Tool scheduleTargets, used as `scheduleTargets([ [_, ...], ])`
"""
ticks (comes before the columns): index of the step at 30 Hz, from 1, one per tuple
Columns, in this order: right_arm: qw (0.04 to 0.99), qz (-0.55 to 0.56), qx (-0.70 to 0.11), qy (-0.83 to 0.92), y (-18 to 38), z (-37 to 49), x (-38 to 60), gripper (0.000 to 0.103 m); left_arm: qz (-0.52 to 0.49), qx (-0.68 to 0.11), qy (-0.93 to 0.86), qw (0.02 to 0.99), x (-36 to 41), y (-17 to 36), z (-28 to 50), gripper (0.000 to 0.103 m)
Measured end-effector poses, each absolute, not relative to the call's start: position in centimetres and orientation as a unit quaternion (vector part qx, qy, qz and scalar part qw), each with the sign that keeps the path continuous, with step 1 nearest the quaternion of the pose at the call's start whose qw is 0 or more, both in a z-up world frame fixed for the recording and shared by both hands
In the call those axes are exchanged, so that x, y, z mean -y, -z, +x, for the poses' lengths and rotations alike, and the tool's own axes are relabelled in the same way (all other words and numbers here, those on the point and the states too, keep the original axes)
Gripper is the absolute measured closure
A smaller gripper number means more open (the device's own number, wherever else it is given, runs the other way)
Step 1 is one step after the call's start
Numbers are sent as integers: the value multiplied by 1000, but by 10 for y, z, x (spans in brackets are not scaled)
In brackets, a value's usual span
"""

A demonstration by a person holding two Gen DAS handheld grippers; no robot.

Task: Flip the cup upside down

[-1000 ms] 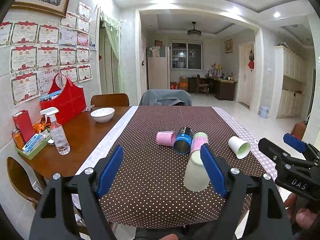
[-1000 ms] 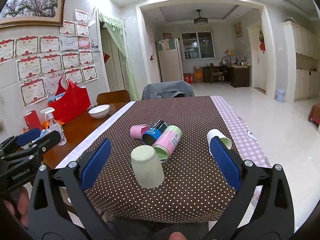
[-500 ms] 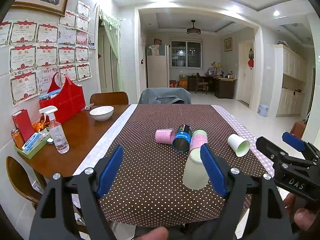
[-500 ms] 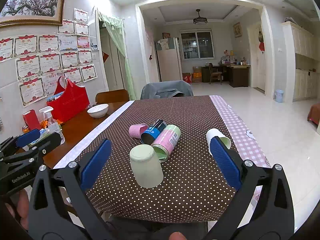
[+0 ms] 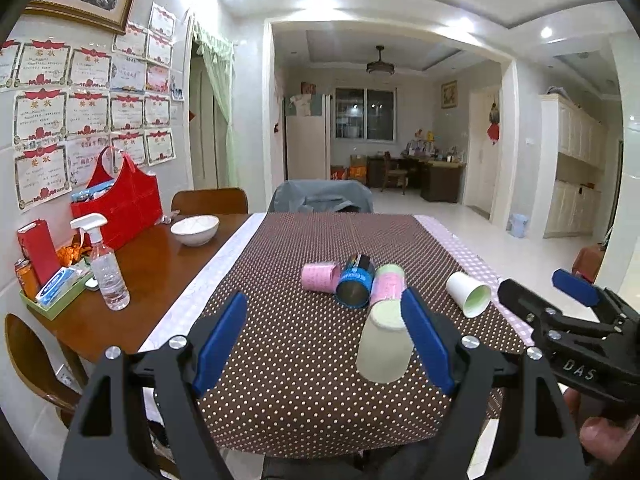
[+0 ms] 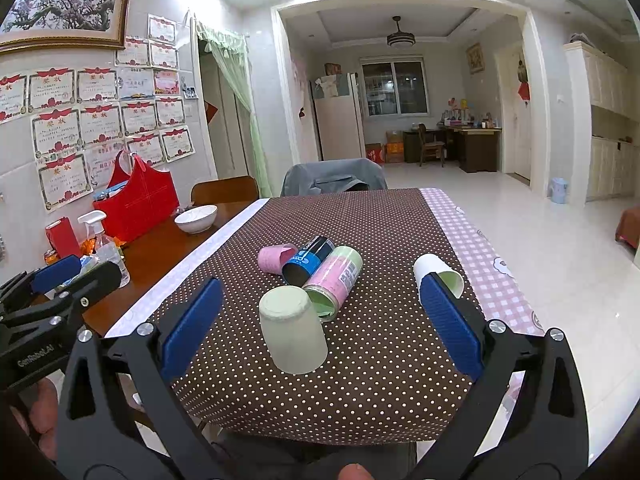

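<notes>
A pale green cup (image 5: 385,345) (image 6: 293,329) stands upside down near the front of the brown dotted tablecloth (image 5: 304,356). A white paper cup (image 5: 469,294) (image 6: 438,271) lies on its side to the right. My left gripper (image 5: 325,340) is open and empty, held back from the table; the upside-down cup sits by its right finger. My right gripper (image 6: 318,328) is open and empty, with the upside-down cup between its fingers in view but farther off. Each gripper shows at the edge of the other's view.
A pink cup (image 6: 275,257), a blue can (image 6: 307,260) and a pink-and-green can (image 6: 334,278) lie on their sides mid-table. A white bowl (image 5: 195,230), spray bottle (image 5: 105,267), red bag (image 5: 120,204) and green tray (image 5: 56,292) sit on the wooden table at left. Chairs stand behind.
Both grippers stay open and nearly still, with only a slight drift back from the table. The cups and cans have not moved.
</notes>
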State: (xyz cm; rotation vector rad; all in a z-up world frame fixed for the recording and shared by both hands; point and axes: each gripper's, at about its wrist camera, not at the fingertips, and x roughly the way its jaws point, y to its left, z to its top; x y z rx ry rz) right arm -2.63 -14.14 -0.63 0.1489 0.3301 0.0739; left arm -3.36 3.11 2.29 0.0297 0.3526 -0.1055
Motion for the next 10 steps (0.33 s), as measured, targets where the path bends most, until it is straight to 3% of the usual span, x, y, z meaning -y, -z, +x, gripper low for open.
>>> scheduleTargets([
  [10, 982, 78, -163, -46, 8, -27, 140, 6, 23, -182, 23, 983, -30, -23, -30, 25],
])
